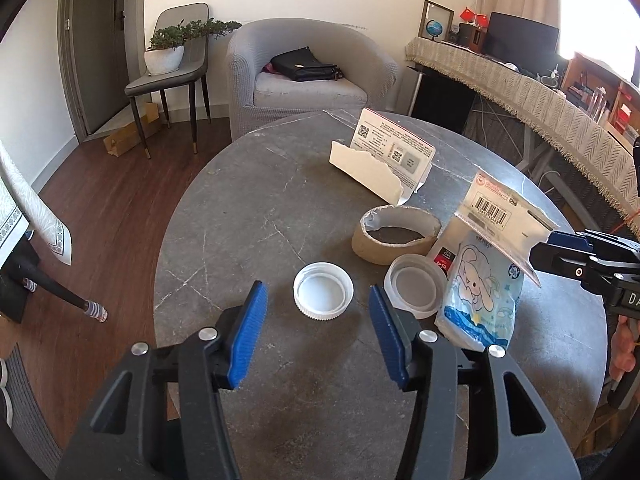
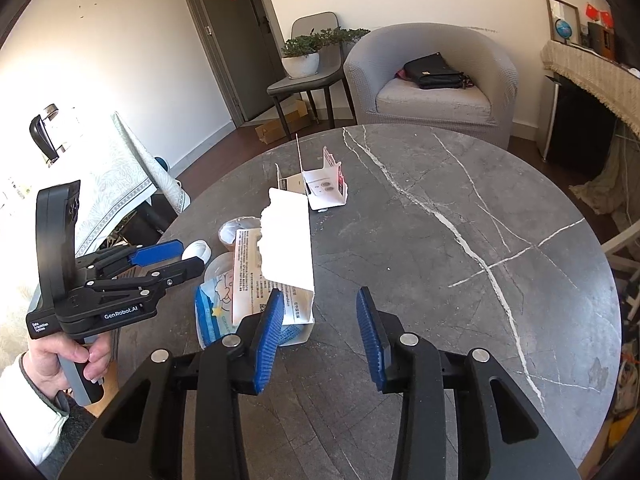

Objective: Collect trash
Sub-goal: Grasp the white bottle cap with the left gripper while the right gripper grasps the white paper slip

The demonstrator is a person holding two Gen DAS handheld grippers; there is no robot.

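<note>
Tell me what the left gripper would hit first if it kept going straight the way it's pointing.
Most likely the white screw cap: it lies on the grey table just ahead of the left gripper, centred between its open jaws. Depth is hard to judge, so the fingertips might meet the tabletop just short of it.

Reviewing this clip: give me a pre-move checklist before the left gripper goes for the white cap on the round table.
1. Left gripper jaws open, nothing between them: ok.
2. White cap lined up ahead between the fingers: ok.
3. Cap apart from the clear lid: ok, a narrow gap shows.
4. Right gripper empty, jaws open: ok.
5. Cartoon packet clear of the left fingers: ok, though it leans against the clear lid.
6. A bin for the trash in view: not ok, none seen.
</note>
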